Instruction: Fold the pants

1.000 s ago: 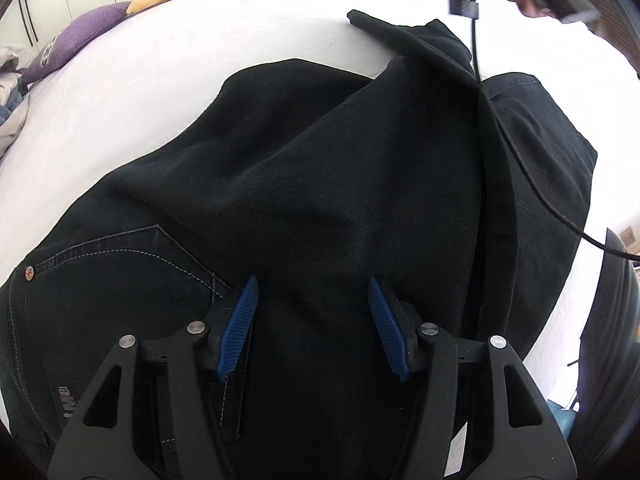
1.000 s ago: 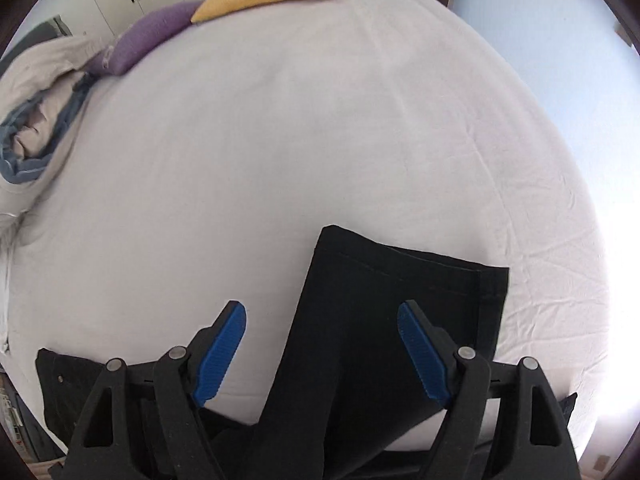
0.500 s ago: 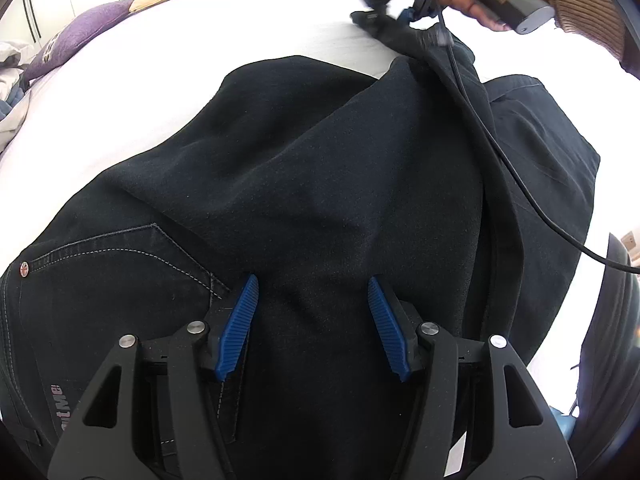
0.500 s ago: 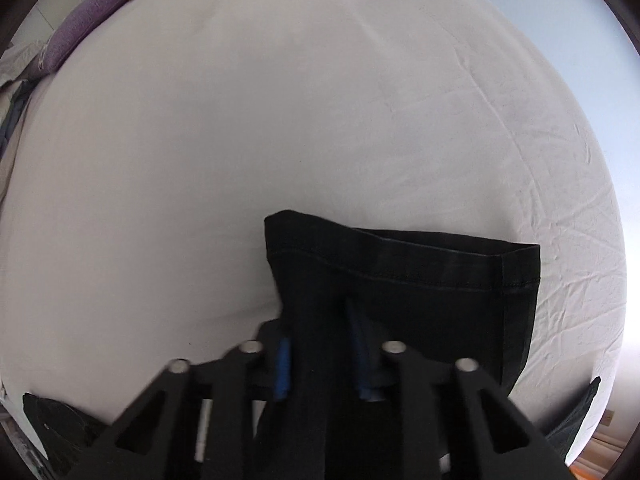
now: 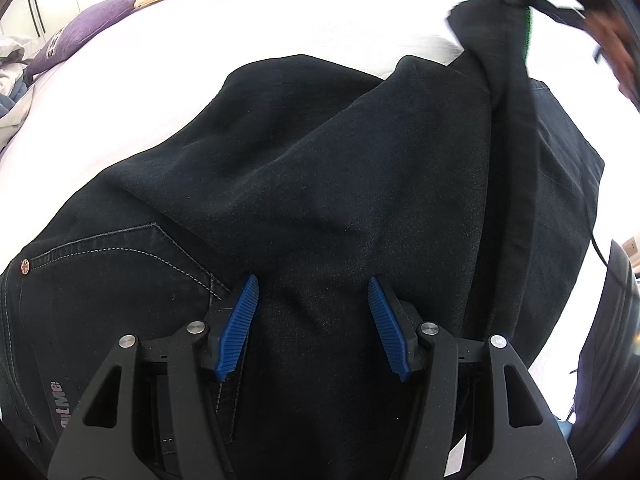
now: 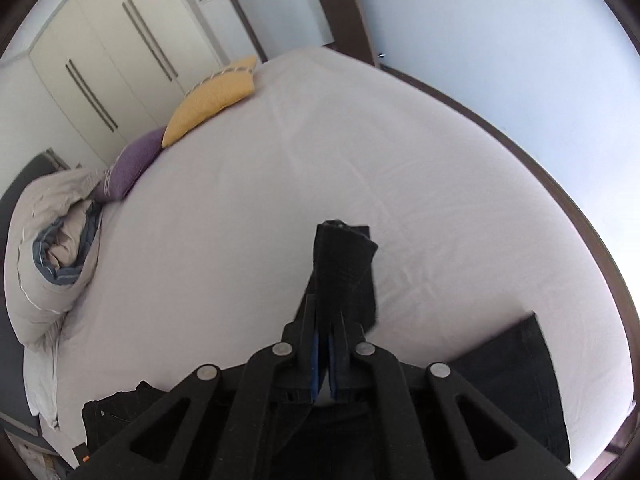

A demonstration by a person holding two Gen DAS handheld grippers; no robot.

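One pair of black pants (image 5: 320, 184) lies on one bed (image 6: 280, 208), with two legs showing: one lifted hem (image 6: 346, 256) at the right view's centre and one flat hem (image 6: 516, 364) at 4 o'clock; two grippers, the left gripper (image 5: 312, 320) and the right gripper (image 6: 325, 354); two cushions at 10 o'clock, one yellow cushion (image 6: 210, 100) and one purple cushion (image 6: 132, 164); one bundled duvet (image 6: 44, 256) at 9 o'clock; one wardrobe (image 6: 120, 52) with three long handles at 11 o'clock.
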